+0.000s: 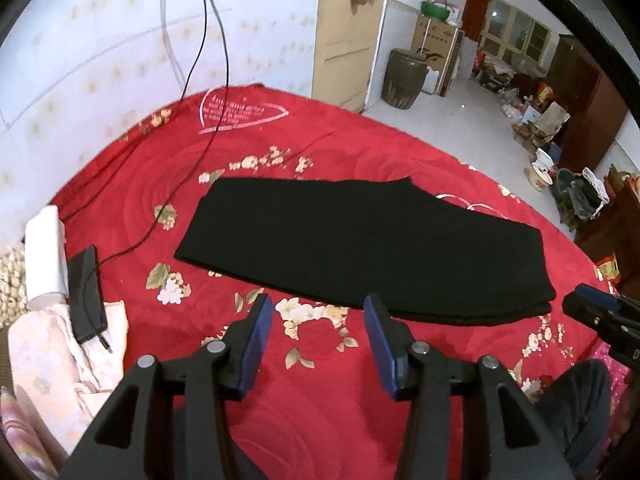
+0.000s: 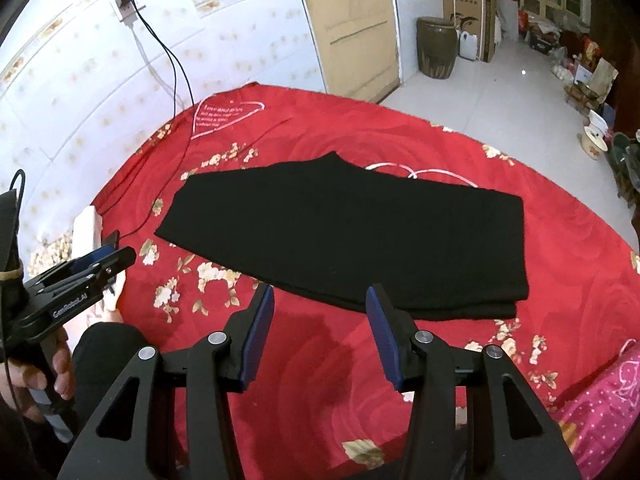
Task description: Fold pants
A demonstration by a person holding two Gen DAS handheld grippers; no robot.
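Observation:
The black pants [image 1: 360, 240] lie flat on the red flowered bedspread [image 1: 320, 380], folded leg on leg into one long strip, with a doubled edge at the right end. They also show in the right wrist view [image 2: 352, 232]. My left gripper [image 1: 318, 308] is open and empty, just short of the pants' near edge. My right gripper [image 2: 320, 300] is open and empty, its tips at the near edge. The right gripper shows at the right edge of the left wrist view [image 1: 600, 312]; the left gripper shows at the left of the right wrist view [image 2: 100, 264].
A black device [image 1: 86, 296] with cables lies at the bed's left beside a white box [image 1: 44, 256] and pink cloth [image 1: 52, 360]. Black cables [image 1: 208, 100] run up the wall. A pink dotted cloth [image 2: 600, 412] lies at the right. The floor holds a jar [image 1: 404, 80] and clutter.

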